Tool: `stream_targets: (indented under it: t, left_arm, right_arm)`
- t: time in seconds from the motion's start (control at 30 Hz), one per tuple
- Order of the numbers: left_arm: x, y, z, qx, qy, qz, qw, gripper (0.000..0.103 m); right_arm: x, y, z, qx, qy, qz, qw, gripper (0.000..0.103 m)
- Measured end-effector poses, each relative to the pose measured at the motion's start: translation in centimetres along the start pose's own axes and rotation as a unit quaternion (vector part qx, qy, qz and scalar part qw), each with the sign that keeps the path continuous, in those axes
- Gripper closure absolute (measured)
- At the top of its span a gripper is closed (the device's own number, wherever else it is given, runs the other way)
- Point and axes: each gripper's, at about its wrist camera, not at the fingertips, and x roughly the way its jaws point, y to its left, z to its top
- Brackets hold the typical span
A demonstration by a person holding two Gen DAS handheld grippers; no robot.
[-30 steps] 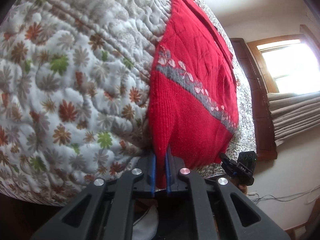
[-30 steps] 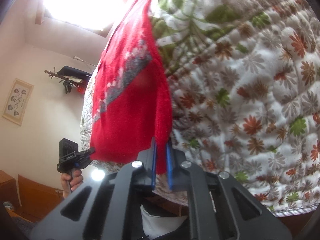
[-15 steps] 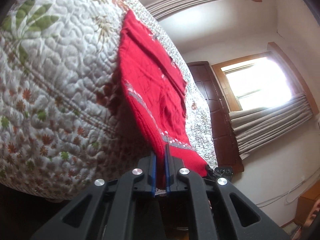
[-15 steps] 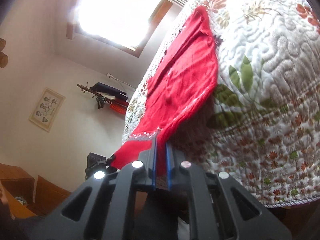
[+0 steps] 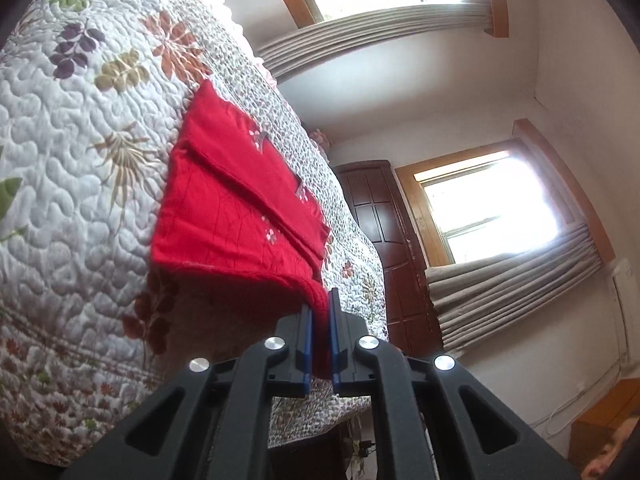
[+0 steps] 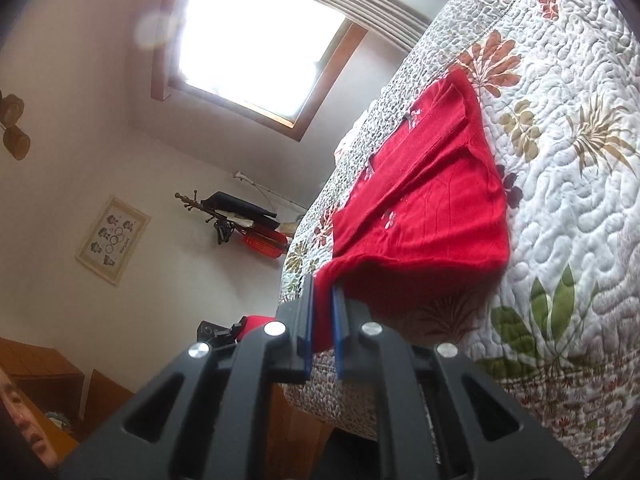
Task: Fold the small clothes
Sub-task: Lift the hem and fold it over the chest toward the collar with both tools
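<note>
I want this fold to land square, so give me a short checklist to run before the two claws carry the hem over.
1. Left claw shut on the red sweater: ok, red knit fills the gap.
2. Right claw shut on the sweater's other hem corner: ok.
3. Sleeves folded in over the body: ok, layered flaps lie across it.
4. Upper half flat on the quilt: ok.
5. Hem level between the claws: cannot tell; neither view shows both corners clearly.
6. Quilt clear beside the sweater: ok in what shows.
</note>
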Motion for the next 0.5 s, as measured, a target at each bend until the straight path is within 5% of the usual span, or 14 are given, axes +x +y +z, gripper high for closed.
stream_targets:
  t: [0.5]
  left_arm:
    - [10.7,8.3,8.4,-0.089,0.018,0.078,0.9928,0.097]
  right_arm:
    - [7.1,-8.5,6.3,0.067,0.037,-0.094,0.993,0.097]
